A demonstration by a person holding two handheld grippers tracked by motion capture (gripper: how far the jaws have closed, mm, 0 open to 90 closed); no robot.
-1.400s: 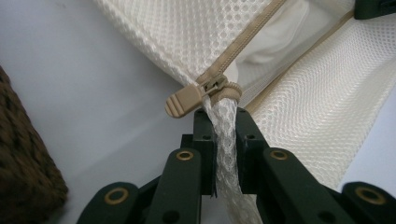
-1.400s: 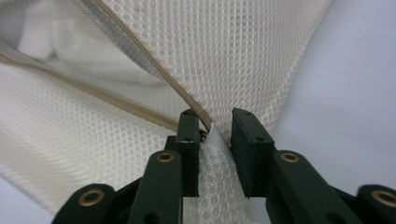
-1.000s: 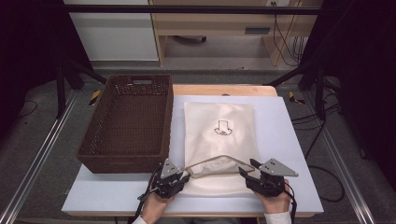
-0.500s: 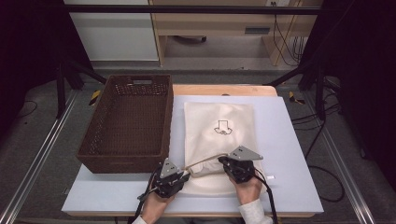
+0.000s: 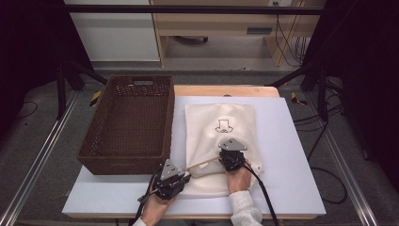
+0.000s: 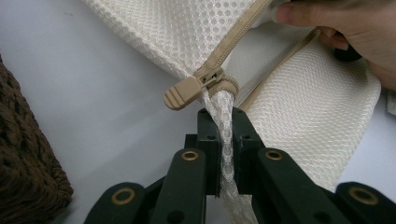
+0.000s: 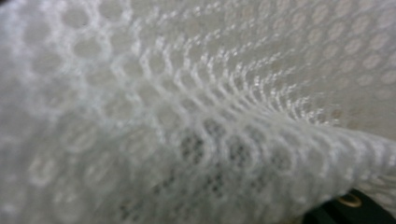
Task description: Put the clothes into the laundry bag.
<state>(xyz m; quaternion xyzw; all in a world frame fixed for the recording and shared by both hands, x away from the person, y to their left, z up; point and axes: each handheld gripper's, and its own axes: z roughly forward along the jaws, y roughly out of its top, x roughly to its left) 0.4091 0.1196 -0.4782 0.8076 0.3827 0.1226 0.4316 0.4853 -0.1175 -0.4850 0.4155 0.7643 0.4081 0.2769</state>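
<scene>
Looking from the near edge outward, here's the rundown:

Left gripper (image 5: 175, 180): jaws pinched tight on the mesh corner of the laundry bag (image 5: 221, 127), right behind the tan zipper pull (image 6: 183, 92); they've just squeezed in a touch more.
Right gripper (image 5: 231, 160): it was at the bag's near right corner a second ago, now it's slid in over the bag's middle, jaws snapped closed, mesh pressed right up against its camera. Can't tell if it's actually gripping any fabric.
Zipper: open along the near edge.
Bag: flat on the white table (image 5: 291, 141).
Basket (image 5: 129, 122): wicker, left of the bag, nothing in it.
Read: corner anchored, so probably the mouth gets pulled open.
</scene>
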